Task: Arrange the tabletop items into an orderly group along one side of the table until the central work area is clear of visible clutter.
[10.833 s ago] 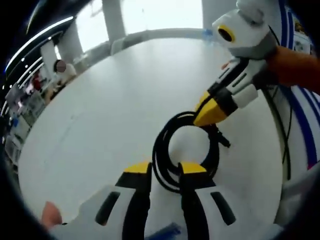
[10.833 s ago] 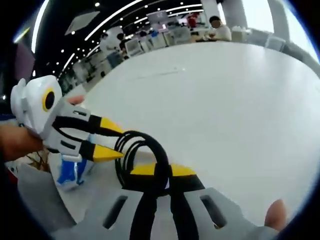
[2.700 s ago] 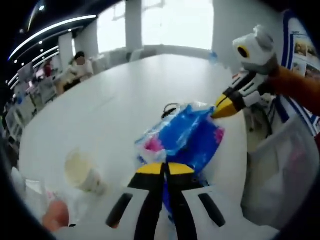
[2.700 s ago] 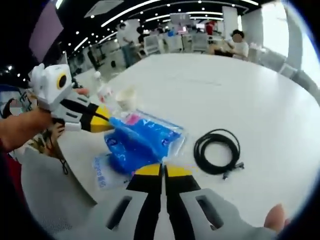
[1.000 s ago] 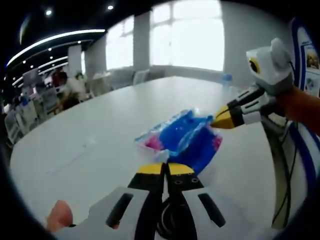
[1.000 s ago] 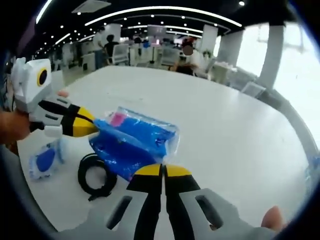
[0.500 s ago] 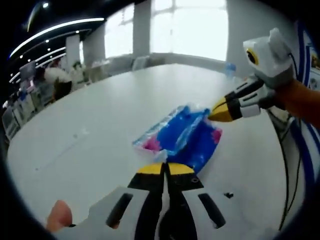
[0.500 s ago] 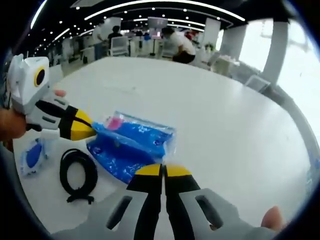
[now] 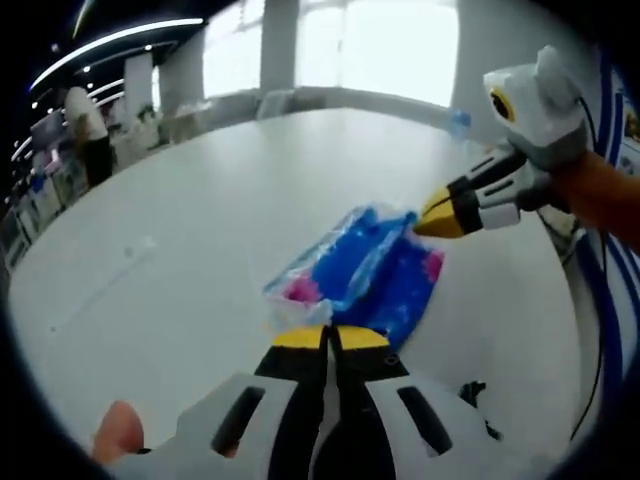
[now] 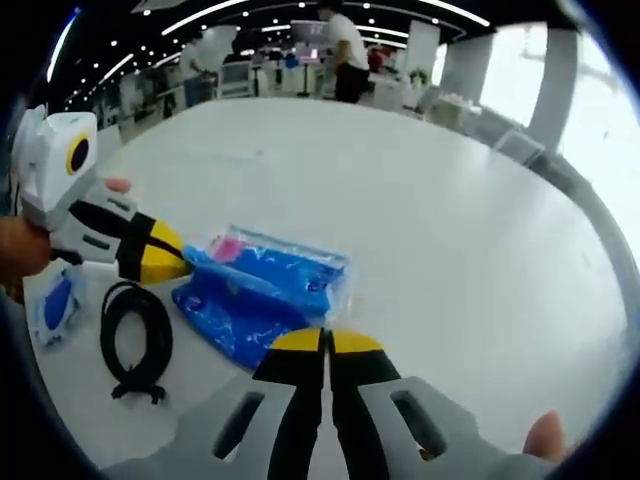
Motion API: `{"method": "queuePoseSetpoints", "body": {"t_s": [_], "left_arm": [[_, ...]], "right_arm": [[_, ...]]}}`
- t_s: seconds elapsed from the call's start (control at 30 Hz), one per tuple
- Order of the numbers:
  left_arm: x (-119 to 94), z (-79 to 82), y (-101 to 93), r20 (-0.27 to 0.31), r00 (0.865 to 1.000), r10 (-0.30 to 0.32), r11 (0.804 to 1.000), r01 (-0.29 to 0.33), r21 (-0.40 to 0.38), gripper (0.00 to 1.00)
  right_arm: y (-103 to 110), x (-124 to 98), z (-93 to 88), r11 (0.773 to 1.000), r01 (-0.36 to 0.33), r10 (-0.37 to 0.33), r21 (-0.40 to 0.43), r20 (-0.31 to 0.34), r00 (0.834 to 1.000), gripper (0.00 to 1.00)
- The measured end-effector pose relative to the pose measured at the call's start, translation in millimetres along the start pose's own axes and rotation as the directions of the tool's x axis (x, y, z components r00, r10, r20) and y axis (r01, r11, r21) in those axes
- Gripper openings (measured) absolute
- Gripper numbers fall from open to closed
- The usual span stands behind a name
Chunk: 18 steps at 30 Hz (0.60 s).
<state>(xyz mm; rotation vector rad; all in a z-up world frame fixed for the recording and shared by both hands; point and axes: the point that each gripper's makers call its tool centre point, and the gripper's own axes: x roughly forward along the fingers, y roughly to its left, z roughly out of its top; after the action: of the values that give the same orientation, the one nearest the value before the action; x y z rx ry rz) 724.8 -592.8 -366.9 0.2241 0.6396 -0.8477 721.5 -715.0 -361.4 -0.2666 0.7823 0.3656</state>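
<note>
Above a white table (image 10: pixel 450 200), both grippers pinch one blue packet (image 10: pixel 262 290).
Left gripper (image 9: pixel 331 338) and right gripper (image 10: pixel 324 343) jaws closed; packet print unreadable, black cable (image 10: pixel 130 340) coiled left.

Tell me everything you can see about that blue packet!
The blue packet is a soft, shiny plastic pack, mostly blue with a pink patch near one corner and a clear sealed edge. It looks crinkled and folded. Both grippers are shut on it: the left gripper pinches one end and the right gripper the other. It hangs over the white table, beside a coiled black cable.
</note>
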Motion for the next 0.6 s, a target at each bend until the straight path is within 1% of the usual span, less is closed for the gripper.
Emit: {"method": "queuePoseSetpoints", "body": {"t_s": [0.17, 0.3, 0.6], "left_arm": [[1.3, -4.6, -2.3, -0.018, 1.000, -0.013, 1.000, 0.013, -0.001, 0.00], [3.5, -6.3, -2.2, -0.020, 1.000, -0.020, 1.000, 0.020, -0.008, 0.00], [2.5, -8.6, -5.2, -0.028, 0.999, -0.034, 0.999, 0.033, -0.018, 0.01]], "right_arm": [[2.1, 2.9, -8.0, 1.000, -0.006, 0.007, 0.006, -0.017, 1.000, 0.02], [1.0, 7.5, -13.5, 1.000, -0.008, 0.008, 0.013, -0.030, 1.000, 0.02], [-0.4, 10.7, -13.0, 1.000, -0.003, 0.004, 0.020, -0.030, 1.000, 0.04]]}}
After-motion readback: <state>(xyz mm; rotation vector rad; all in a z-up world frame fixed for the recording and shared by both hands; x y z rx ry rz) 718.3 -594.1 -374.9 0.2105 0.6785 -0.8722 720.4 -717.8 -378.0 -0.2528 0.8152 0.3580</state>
